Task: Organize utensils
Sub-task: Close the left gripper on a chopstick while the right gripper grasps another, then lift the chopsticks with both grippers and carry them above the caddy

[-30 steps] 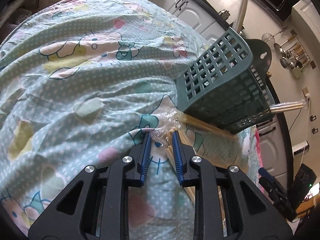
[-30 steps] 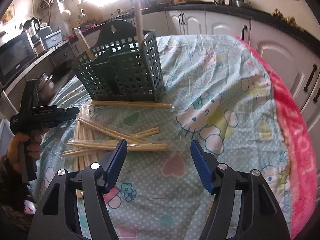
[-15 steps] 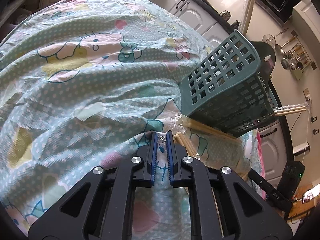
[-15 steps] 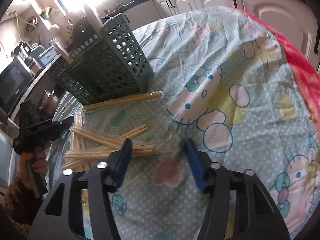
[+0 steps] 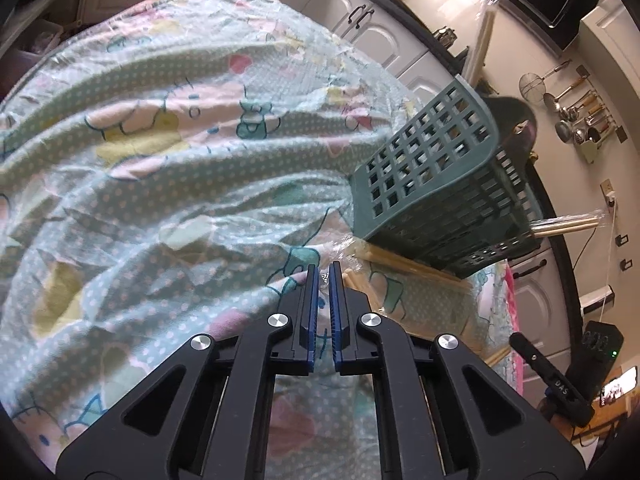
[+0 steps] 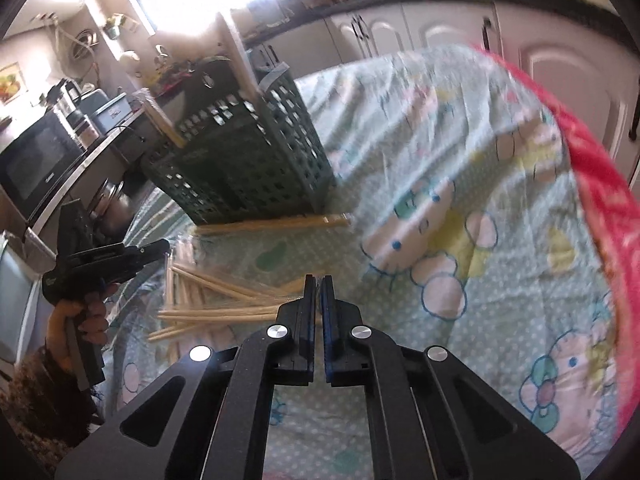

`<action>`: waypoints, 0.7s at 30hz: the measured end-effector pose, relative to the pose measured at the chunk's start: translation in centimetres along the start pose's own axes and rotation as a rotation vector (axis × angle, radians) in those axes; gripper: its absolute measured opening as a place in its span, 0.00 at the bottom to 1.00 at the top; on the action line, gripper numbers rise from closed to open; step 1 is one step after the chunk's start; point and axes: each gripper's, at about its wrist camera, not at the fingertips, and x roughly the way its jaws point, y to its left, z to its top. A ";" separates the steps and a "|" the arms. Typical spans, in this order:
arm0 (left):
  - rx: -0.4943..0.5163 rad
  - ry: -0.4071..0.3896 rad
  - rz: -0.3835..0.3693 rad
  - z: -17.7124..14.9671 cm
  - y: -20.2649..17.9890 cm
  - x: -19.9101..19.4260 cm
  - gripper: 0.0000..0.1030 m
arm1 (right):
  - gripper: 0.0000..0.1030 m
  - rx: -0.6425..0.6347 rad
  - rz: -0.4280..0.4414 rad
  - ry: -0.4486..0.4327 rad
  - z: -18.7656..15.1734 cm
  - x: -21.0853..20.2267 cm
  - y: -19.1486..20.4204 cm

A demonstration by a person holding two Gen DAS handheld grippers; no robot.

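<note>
A green plastic utensil basket (image 5: 436, 184) stands on the table, with wrapped chopsticks sticking out of it; it also shows in the right wrist view (image 6: 244, 164). Several plastic-wrapped chopstick pairs (image 6: 216, 304) lie in a loose pile in front of it, and one pair (image 6: 272, 225) lies along its base. My left gripper (image 5: 324, 272) is shut on the clear wrapper end of a chopstick pair (image 5: 352, 276). My right gripper (image 6: 316, 282) is shut at the right end of the pile, on the wrapper tip of a chopstick pair.
The table wears a teal cartoon-print cloth (image 5: 160, 168) with a pink edge (image 6: 600, 184). White cabinets (image 6: 440, 28) and a dark countertop ring the table. A microwave (image 6: 32, 160) sits at left. Ladles hang on the wall (image 5: 576, 112).
Both grippers have closed. The left shut on the wrapper end half a second ago and lifted slightly. The right moved in toward the pile and shut at its right end.
</note>
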 end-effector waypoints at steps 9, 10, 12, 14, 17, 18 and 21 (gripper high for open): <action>0.038 -0.075 -0.024 0.5 -0.9 -4.0 0.02 | 0.03 -0.136 -0.005 -0.116 1.7 -3.9 4.2; 0.042 -0.082 -0.028 0.5 -1.1 -4.4 0.02 | 0.03 -0.150 -0.001 -0.129 1.9 -4.3 4.8; 0.056 -0.100 -0.034 0.5 -1.5 -5.3 0.02 | 0.03 -0.177 0.009 -0.147 2.3 -5.0 5.9; 0.077 -0.122 -0.038 0.5 -2.1 -6.4 0.02 | 0.03 -0.210 0.018 -0.168 2.6 -5.8 7.2; 0.104 -0.150 -0.053 0.7 -3.1 -8.0 0.02 | 0.03 -0.250 0.036 -0.189 3.0 -6.7 8.9; 0.114 -0.158 -0.057 0.6 -3.4 -8.4 0.01 | 0.03 -0.263 0.042 -0.195 3.1 -7.0 9.5; 0.136 -0.178 -0.085 0.5 -4.3 -9.8 0.01 | 0.03 -0.303 0.057 -0.209 3.3 -7.7 11.2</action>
